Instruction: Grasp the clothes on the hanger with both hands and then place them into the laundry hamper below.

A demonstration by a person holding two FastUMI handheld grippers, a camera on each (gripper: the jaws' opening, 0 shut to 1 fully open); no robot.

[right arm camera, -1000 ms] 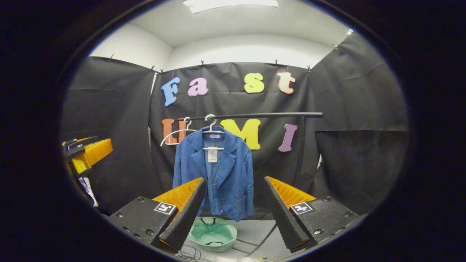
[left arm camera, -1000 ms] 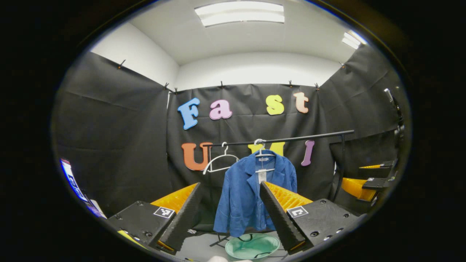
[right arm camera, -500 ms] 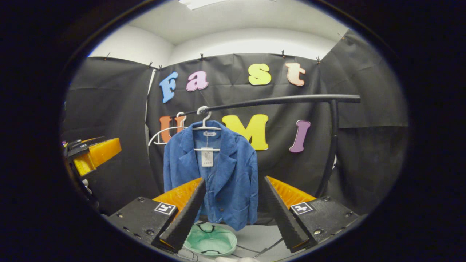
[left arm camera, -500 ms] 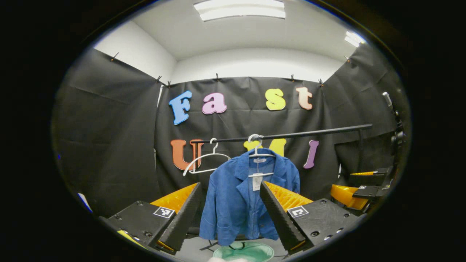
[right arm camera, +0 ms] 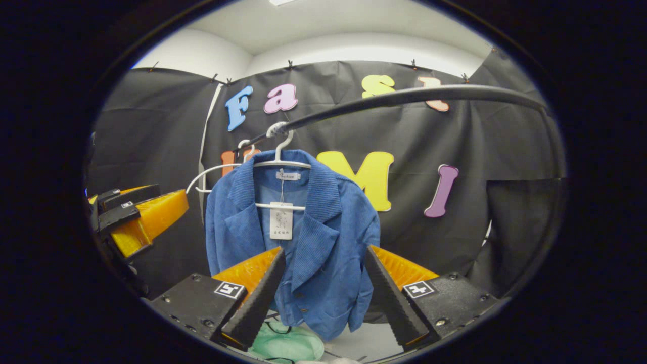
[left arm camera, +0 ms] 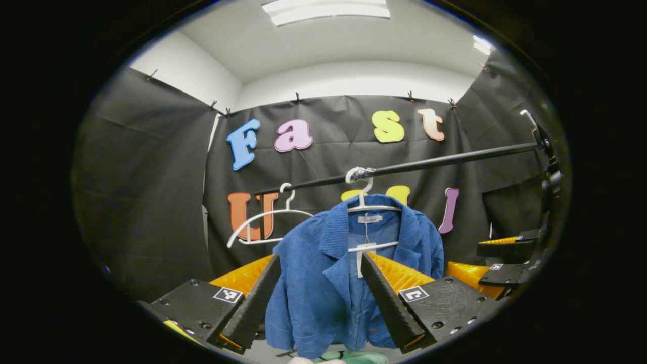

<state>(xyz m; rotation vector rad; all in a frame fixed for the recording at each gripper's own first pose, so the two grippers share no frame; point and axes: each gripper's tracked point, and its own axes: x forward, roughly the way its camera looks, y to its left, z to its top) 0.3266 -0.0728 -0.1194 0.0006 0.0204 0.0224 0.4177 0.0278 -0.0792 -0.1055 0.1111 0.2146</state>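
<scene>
On the black clothes rail (left arm camera: pixel 434 163), an empty white hanger (left arm camera: pixel 265 222) hangs toward the left end. Just right of it hangs the blue jacket (left arm camera: pixel 328 283) on its own hanger. The left gripper (left arm camera: pixel 318 296) and right gripper (right arm camera: pixel 323 290) both stand wide apart before it, holding nothing. The green laundry hamper (right arm camera: pixel 285 344) waits below. Nothing is grasped yet; gripping, lifting off and dropping all remain.

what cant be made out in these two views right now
- Laundry hamper: right gripper view, partly behind the blue jacket and the right gripper; cut by the edge in the left gripper view.
- Tag print: too small.
- Jacket back: faces away.
</scene>
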